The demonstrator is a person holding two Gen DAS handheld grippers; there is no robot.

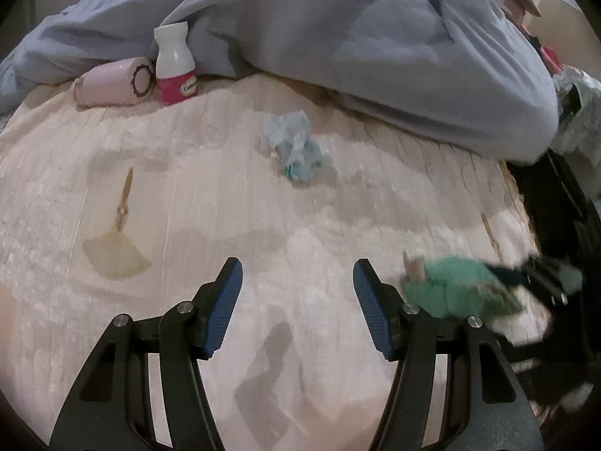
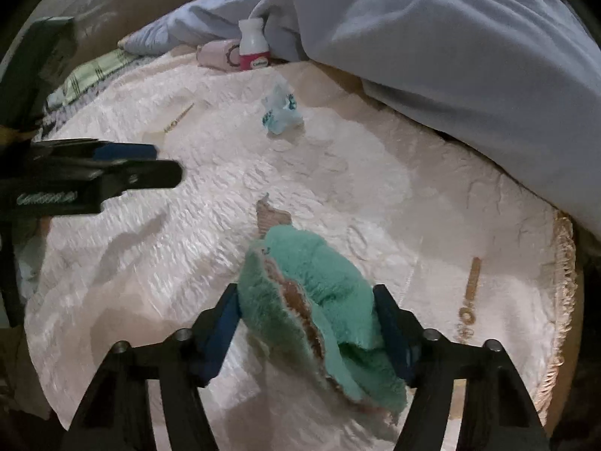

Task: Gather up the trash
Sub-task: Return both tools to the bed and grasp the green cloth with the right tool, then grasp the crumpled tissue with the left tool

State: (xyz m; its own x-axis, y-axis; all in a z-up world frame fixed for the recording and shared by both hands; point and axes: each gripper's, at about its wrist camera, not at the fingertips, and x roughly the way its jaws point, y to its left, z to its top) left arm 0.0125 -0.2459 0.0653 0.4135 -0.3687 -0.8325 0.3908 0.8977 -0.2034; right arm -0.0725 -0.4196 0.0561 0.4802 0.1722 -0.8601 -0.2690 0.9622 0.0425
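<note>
My right gripper (image 2: 306,297) is shut on a fuzzy green cloth with a brown lining (image 2: 319,300) and holds it just above the pale pink bedspread (image 2: 157,248). The cloth (image 1: 454,289) and the right gripper (image 1: 541,274) show blurred at the right of the left wrist view. My left gripper (image 1: 298,274) is open and empty above the bedspread (image 1: 225,195); it also shows at the left of the right wrist view (image 2: 150,165). A crumpled white and teal wrapper (image 1: 293,146) lies farther ahead on the bed, seen too in the right wrist view (image 2: 280,111).
A white bottle with a pink label (image 1: 174,67) and a pink roll (image 1: 112,82) stand against a bunched blue-grey duvet (image 1: 375,37). Crinkled plastic (image 1: 578,112) lies past the bed's right edge. A checked cloth (image 2: 94,71) lies at the far left.
</note>
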